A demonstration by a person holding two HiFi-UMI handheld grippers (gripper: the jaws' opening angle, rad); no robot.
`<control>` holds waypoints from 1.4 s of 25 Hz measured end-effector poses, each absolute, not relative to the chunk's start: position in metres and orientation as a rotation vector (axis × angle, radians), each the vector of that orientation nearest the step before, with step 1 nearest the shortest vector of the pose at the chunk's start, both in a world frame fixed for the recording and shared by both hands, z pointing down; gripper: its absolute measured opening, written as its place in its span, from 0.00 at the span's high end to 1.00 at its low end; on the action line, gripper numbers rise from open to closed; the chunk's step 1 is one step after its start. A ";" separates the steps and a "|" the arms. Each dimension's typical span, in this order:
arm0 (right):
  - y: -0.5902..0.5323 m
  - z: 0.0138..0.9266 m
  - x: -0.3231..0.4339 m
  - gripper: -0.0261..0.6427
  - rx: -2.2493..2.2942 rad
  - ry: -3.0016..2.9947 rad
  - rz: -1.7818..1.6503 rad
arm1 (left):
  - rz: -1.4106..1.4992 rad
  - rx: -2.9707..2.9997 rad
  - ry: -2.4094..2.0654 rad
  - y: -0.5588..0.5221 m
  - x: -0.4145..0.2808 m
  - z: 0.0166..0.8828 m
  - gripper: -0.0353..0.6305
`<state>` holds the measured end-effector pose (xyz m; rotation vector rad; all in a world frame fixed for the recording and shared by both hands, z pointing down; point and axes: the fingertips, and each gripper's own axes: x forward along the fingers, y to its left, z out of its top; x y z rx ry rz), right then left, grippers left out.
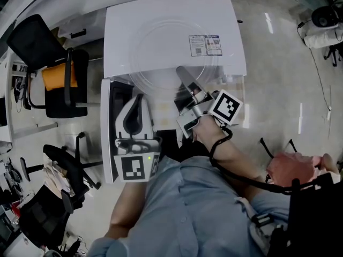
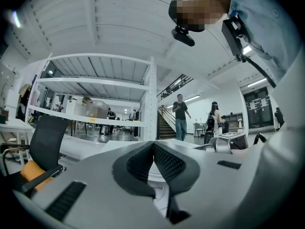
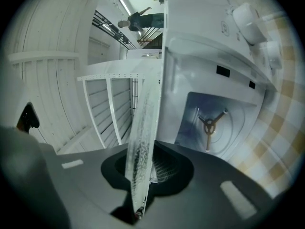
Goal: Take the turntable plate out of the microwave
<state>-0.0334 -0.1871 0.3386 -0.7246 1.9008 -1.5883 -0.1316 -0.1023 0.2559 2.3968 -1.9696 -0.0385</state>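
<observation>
Microwave (image 1: 123,20): white, straight ahead of the person. Door (image 1: 109,133) swung open to the left.

Cavity (image 3: 228,142): seen in the right gripper view. Three-armed hub (image 3: 209,124) on its floor is bare, with nothing resting on it.

Plate (image 1: 155,52): clear glass and round. It is out of the cavity and carried flat. From the head view its outline overlaps the microwave's top and reaches out past the front edge. In the right gripper view it shows edge-on (image 3: 145,142), a speckled strip running away from the jaws, with the cavity off to one side of it.

Right gripper (image 1: 182,73): jaws nearly closed, clamped on the plate's near rim with one pad on each face. The rim sits deep between the jaws and the rest of the disc runs forward from them. The marker cube sits behind, over the wrist.

Left gripper (image 1: 138,99): beside the open door, left of the right gripper and clear of the plate. Jaws pressed together (image 2: 153,149) with nothing between them.
</observation>
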 end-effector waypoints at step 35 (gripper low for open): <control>-0.139 0.331 -0.024 0.67 -0.728 2.155 -1.516 | -0.026 2.435 -1.899 -0.099 -0.122 0.260 0.94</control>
